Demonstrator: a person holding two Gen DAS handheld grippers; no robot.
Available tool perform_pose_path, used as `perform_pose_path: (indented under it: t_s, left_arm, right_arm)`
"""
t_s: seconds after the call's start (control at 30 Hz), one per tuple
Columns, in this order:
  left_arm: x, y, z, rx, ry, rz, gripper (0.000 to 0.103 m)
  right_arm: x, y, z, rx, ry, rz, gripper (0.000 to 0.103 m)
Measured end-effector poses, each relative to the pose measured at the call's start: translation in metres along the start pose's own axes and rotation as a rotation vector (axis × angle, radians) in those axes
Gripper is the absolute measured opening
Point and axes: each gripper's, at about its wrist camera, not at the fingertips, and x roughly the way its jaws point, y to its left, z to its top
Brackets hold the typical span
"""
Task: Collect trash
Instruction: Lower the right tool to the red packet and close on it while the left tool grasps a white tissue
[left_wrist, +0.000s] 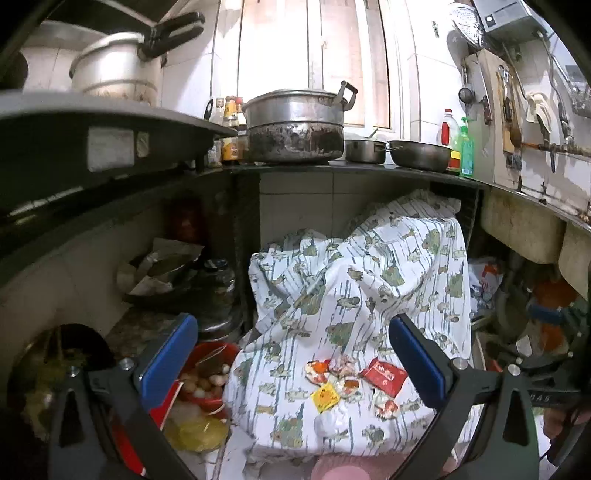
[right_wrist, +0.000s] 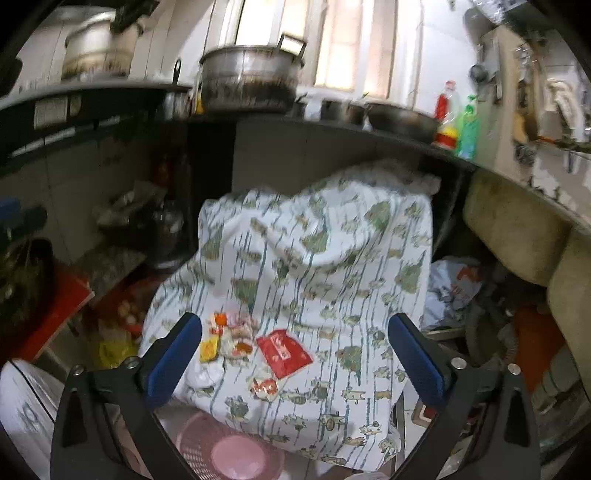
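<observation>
This is a cramped, well-used home kitchen. A dark counter (left_wrist: 332, 170) runs across the far side, bearing a large soot-blackened aluminium pot (left_wrist: 295, 125) with a lid, two smaller metal pans (left_wrist: 417, 155) to its right, and a cluster of sauce bottles (left_wrist: 231, 129) to its left. At far right stand a green dish-soap bottle (left_wrist: 466, 147) and a red-capped oil bottle (left_wrist: 448, 127). On the tiled right wall hang a cutting board (left_wrist: 491, 107), a ladle and other utensils. A pressure cooker (left_wrist: 114, 66) sits high at far left. Under the counter, a red basin (left_wrist: 210, 373) holds round pale foodstuffs, beside jars, and a patterned cloth (left_wrist: 351, 280) drapes over something bulky.
</observation>
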Motion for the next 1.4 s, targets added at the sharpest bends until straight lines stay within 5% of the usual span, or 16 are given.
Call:
perform_pose_path:
  t_s: [0.13,0.2,0.33,0.4,0.6,0.73,0.9,1.1,1.4]
  left_arm:
    - [0.049,0.001,-0.007,0.028,0.053,0.06,0.103]
    - [0.072,0.004,-0.013,0.018,0.103,0.036,0.103]
    - [0.117,0.014,-0.027,-0.043,0.206,-0.061,0.103]
    - [0.142,0.017,-0.038,-0.044,0.251,-0.055,0.103]
    - [0.2,0.028,-0.079,-0.059,0.424,-0.04,0.103]
    - [0.228,0.033,-0.094,-0.104,0.54,-0.064,0.103]
    - [0.271,0.024,-0.118,-0.155,0.717,-0.145,0.103]
    - [0.298,-0.007,-0.159,-0.183,0.891,-0.218,0.103]
    - [0.308,-0.053,-0.208,-0.111,1.047,-0.227,0.07]
  right_arm:
    - [0.041,-0.007,-0.009,0.044,0.073,0.003,0.092]
    - [0.068,-0.008,-0.013,0.017,0.132,-0.025,0.082]
    - [0.106,-0.013,-0.014,0.011,0.202,-0.011,0.077]
    - [0.126,-0.017,-0.014,0.029,0.232,0.026,0.066]
    - [0.187,-0.037,-0.032,0.17,0.322,0.066,0.056]
    - [0.216,-0.045,-0.053,0.241,0.417,0.124,0.054]
    - [0.248,-0.046,-0.077,0.282,0.528,0.074,0.054]
    - [0.264,-0.044,-0.082,0.311,0.569,0.085,0.058]
    - [0.296,-0.028,-0.11,0.388,0.728,0.156,0.061]
